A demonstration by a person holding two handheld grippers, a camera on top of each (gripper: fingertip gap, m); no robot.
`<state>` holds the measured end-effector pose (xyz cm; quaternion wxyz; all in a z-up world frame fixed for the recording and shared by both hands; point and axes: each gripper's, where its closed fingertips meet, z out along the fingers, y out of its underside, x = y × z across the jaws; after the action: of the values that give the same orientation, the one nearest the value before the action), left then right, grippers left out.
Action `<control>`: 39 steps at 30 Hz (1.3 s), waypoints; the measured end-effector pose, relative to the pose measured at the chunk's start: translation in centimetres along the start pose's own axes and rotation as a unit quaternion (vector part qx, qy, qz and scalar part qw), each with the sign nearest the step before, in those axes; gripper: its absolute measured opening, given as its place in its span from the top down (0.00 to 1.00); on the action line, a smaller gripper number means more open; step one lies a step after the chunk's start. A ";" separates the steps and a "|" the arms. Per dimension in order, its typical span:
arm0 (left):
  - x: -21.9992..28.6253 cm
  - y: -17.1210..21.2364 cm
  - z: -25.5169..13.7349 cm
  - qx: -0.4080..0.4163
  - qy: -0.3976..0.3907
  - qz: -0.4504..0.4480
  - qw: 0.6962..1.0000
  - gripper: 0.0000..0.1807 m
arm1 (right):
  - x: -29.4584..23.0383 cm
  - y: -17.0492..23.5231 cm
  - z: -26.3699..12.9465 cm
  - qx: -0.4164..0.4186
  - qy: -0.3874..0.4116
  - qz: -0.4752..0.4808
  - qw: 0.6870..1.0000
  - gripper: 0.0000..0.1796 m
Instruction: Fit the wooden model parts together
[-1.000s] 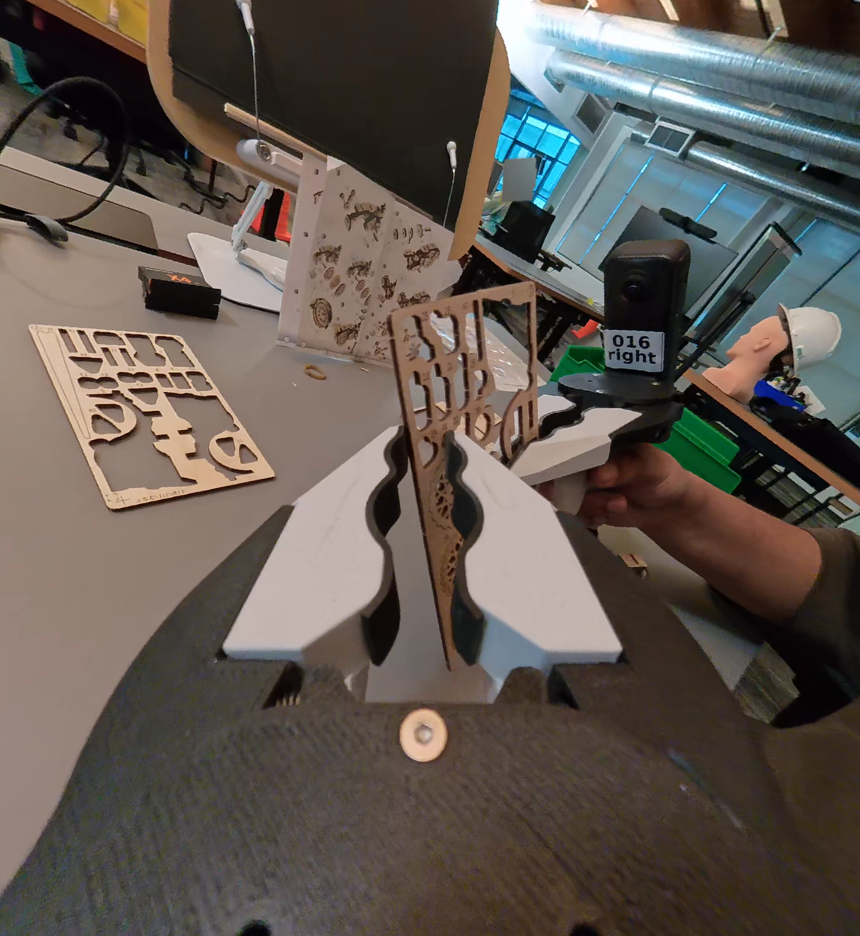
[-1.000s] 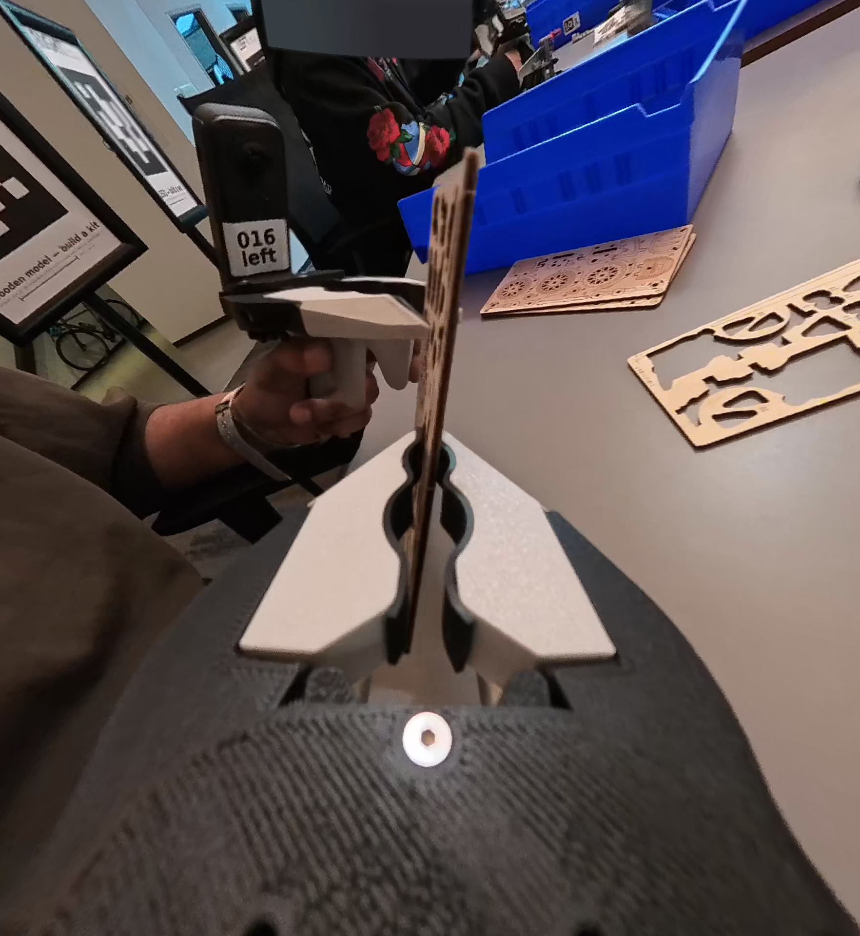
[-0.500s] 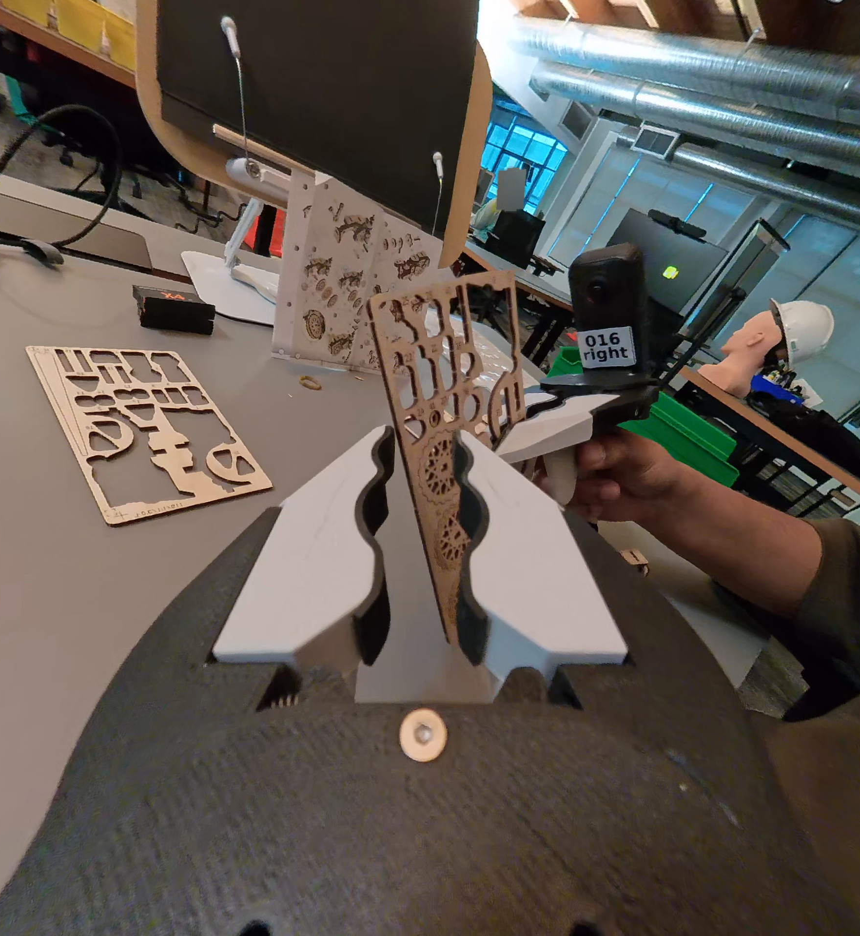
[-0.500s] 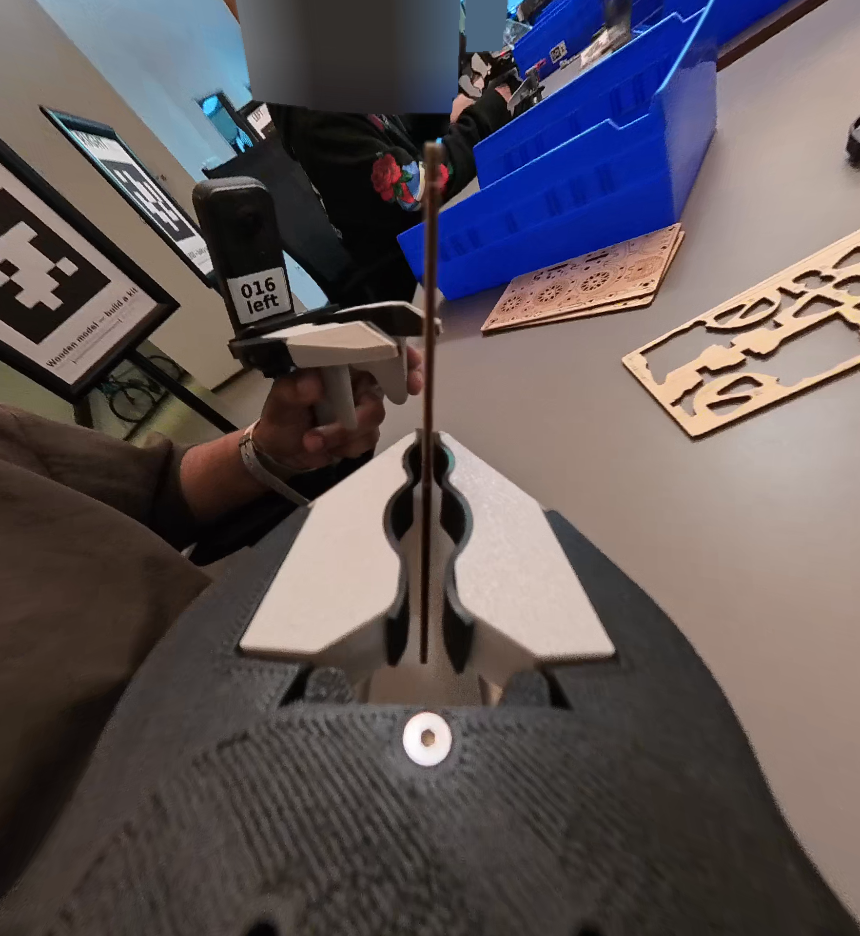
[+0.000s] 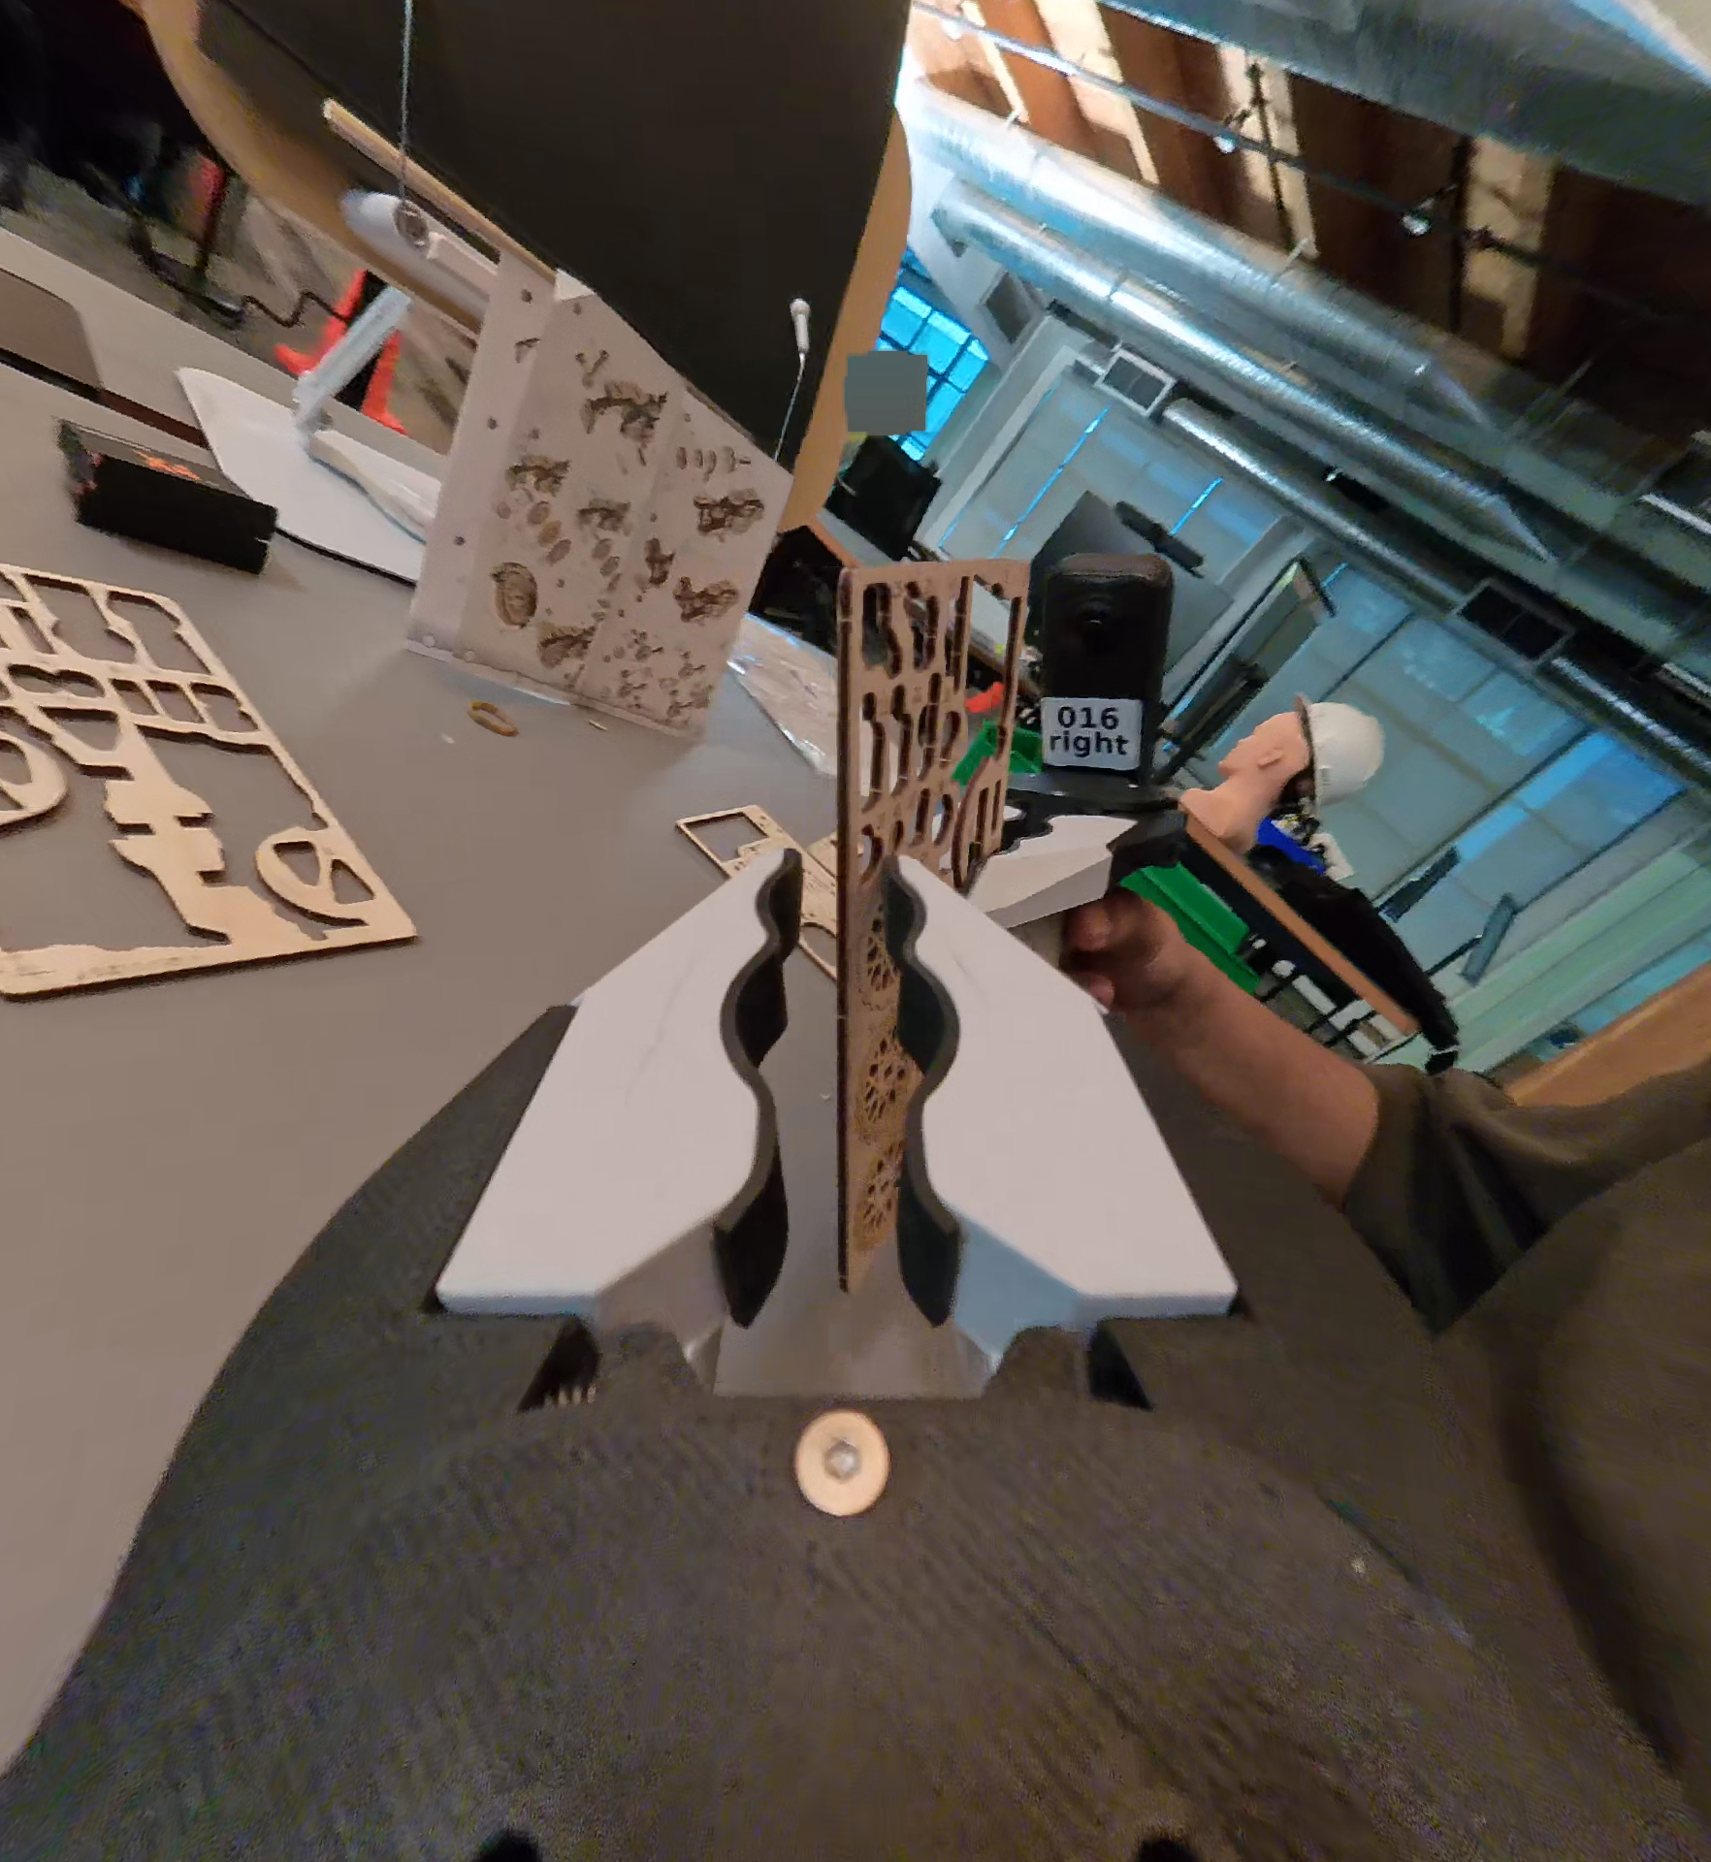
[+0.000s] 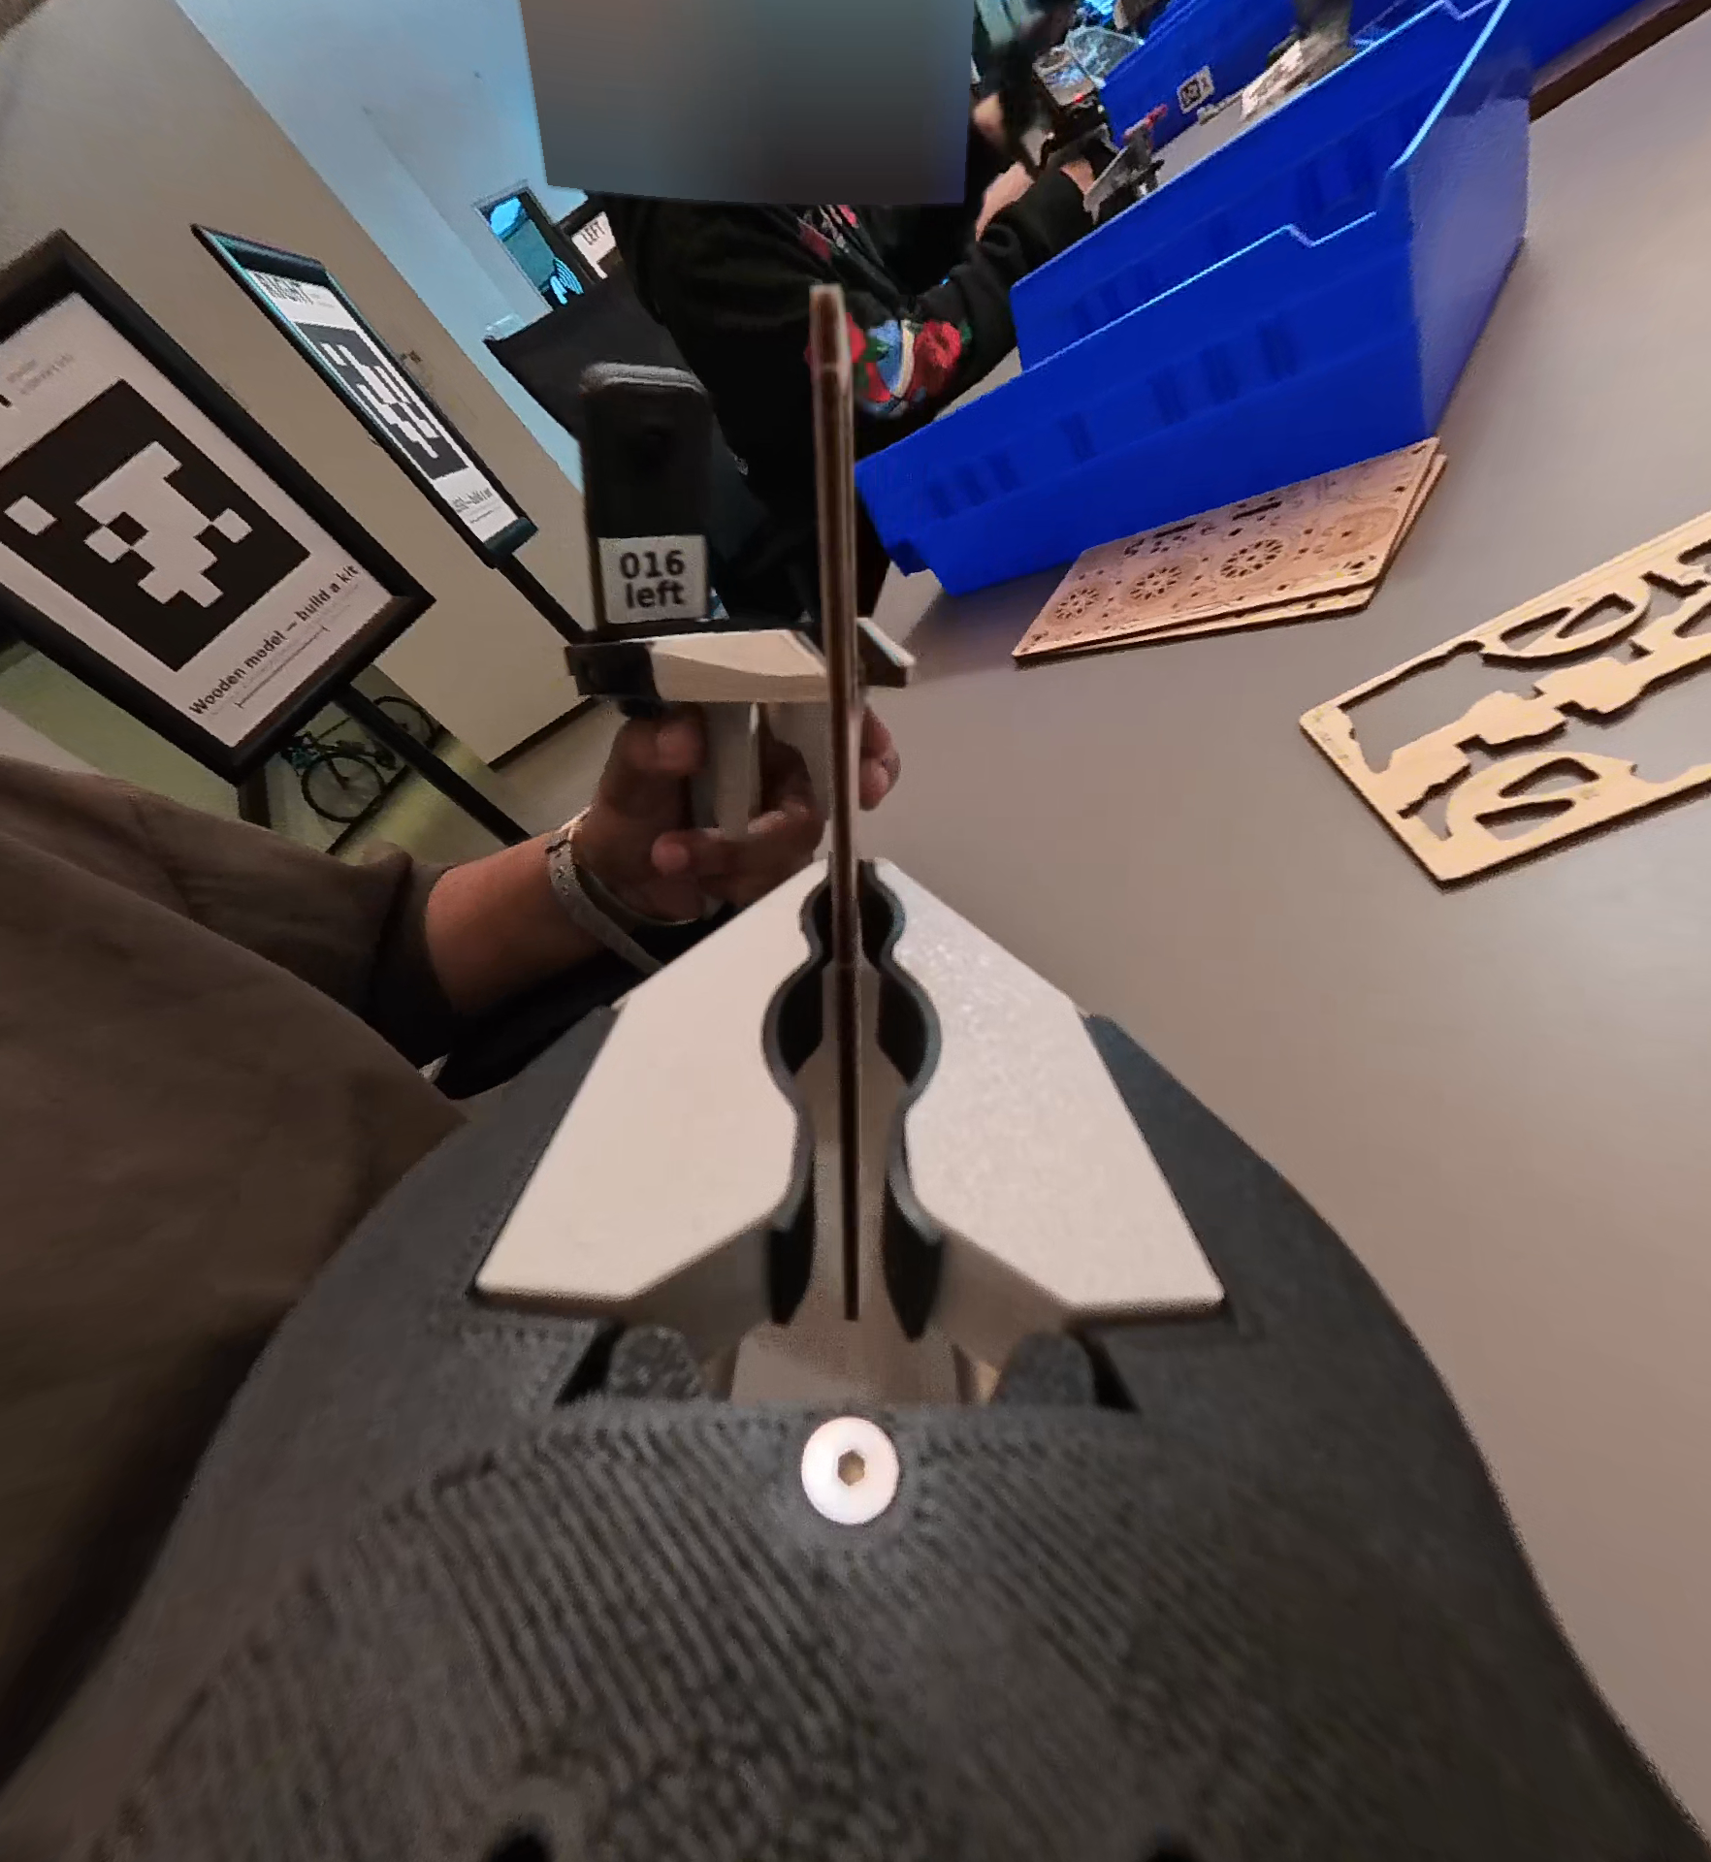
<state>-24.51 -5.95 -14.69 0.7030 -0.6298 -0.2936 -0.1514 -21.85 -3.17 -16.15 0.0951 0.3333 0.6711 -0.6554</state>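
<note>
grey table (image 6: 1335, 1159) lies under both my grippers. my right gripper (image 6: 849, 912) is clamped on the upright wooden parts sheet (image 6: 839, 705), edge-on. my left gripper (image 5: 836, 892) stands parted, that sheet leaning against its right finger only. a punched-out sheet (image 5: 126, 806) lies flat nearby.

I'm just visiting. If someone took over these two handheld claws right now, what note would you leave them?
Right claw: shut on the upright wooden parts sheet, held above the table.
Left claw: open, straddling the same sheet; one pad touches it, the other stands clear.
On the table: a mostly emptied sheet frame and a stack of uncut sheets beside the blue bins.
Done: nothing visibly joined yet.
Left: probably grip the sheet, free its parts, fit them together.
</note>
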 end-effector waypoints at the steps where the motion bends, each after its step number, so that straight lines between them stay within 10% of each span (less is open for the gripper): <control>1: 0.1 0.0 0.0 0.000 0.005 -0.004 1.000 0.92 | -0.1 0.0 0.0 0.000 -0.004 0.001 1.000 1.00; 25: -0.5 0.5 0.2 -0.016 -0.047 0.050 0.997 0.94 | 0.6 0.5 0.3 -0.020 0.045 -0.039 0.998 1.00; 31: -1.2 0.1 -0.1 -0.005 -0.062 0.043 0.997 0.81 | 1.3 -0.8 -0.3 0.005 0.090 -0.074 0.993 1.00; 35: 0.0 0.4 0.2 -0.005 -0.022 0.012 1.000 0.84 | 2.6 -1.6 -1.0 -0.019 0.222 -0.242 0.944 1.00; 39: 0.4 -0.9 -0.4 0.049 0.071 -0.154 0.984 0.79 | 2.4 -1.9 -1.0 -0.072 0.330 -0.471 0.815 1.00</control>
<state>-24.65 -6.39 -13.74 0.7201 -0.5295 -0.3440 -0.2876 -24.48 -1.31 -15.89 -0.4285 0.1644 0.7825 -0.4207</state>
